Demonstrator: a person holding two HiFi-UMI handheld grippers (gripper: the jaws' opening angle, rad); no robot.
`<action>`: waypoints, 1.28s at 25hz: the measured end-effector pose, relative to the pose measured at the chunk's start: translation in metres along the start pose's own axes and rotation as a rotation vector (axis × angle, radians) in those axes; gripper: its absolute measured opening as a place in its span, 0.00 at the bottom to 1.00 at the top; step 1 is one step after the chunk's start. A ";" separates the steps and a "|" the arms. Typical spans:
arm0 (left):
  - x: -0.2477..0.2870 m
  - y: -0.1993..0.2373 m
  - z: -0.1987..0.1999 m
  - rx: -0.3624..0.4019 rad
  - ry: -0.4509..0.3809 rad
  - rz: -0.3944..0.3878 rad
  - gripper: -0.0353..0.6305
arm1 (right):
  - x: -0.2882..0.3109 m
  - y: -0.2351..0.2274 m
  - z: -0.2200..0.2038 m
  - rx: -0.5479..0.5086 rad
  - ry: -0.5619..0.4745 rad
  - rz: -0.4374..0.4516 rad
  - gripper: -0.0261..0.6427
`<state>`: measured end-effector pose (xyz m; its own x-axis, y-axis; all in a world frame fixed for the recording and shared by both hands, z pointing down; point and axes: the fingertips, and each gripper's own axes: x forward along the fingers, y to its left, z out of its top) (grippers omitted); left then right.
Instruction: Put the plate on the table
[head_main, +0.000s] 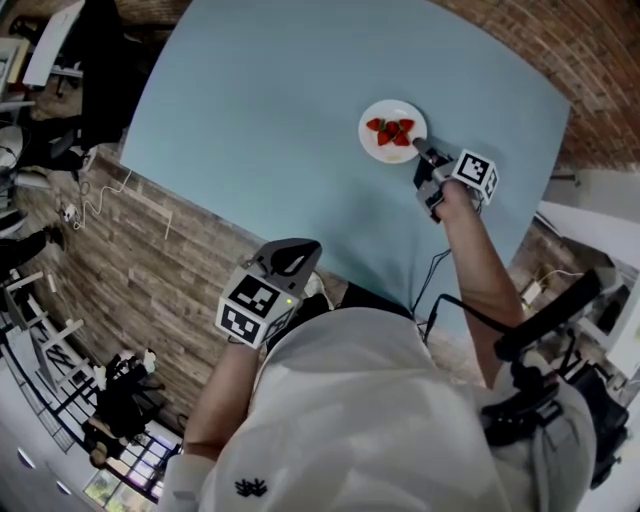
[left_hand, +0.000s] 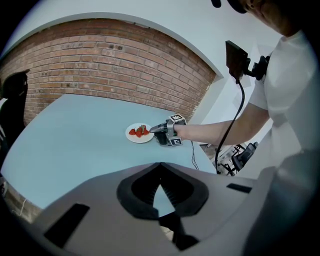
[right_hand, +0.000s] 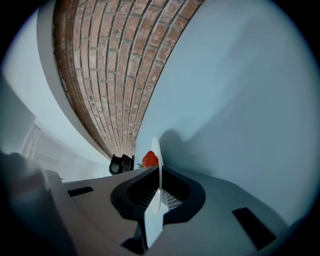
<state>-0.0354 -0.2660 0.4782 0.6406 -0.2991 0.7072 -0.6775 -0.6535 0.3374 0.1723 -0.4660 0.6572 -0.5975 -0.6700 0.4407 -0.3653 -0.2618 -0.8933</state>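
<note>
Pale blue table (head_main: 250, 110); plate (head_main: 381, 150) bearing strawberries (head_main: 391, 130).
Plate rim is clamped between the right gripper (head_main: 419, 147) fingers; the left gripper (head_main: 291, 258) fingers are closed together, empty.

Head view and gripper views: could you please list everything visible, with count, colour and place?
Table: one, light blue, centre.
Plate: one, white, at the table's right side.
Strawberries: a few, red, on the plate.
Brick wall: one, red-brown, beyond the table.
Left gripper: one, grey, near the person's body, shut, empty.
Right gripper: one, grey, shut on the plate's rim.
Shirt: one, white, on the person.
</note>
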 end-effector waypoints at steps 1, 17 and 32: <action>0.002 -0.001 0.001 -0.001 0.000 0.000 0.06 | -0.001 -0.002 0.001 -0.005 -0.004 -0.009 0.07; -0.002 -0.007 -0.019 0.009 0.021 -0.026 0.06 | 0.006 -0.007 0.003 -0.517 0.024 -0.307 0.14; -0.013 -0.005 -0.025 0.047 0.008 -0.039 0.06 | -0.019 0.008 -0.002 -0.755 0.006 -0.422 0.19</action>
<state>-0.0495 -0.2414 0.4823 0.6633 -0.2671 0.6991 -0.6342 -0.6966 0.3356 0.1794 -0.4543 0.6417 -0.3080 -0.6164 0.7247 -0.9327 0.0452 -0.3579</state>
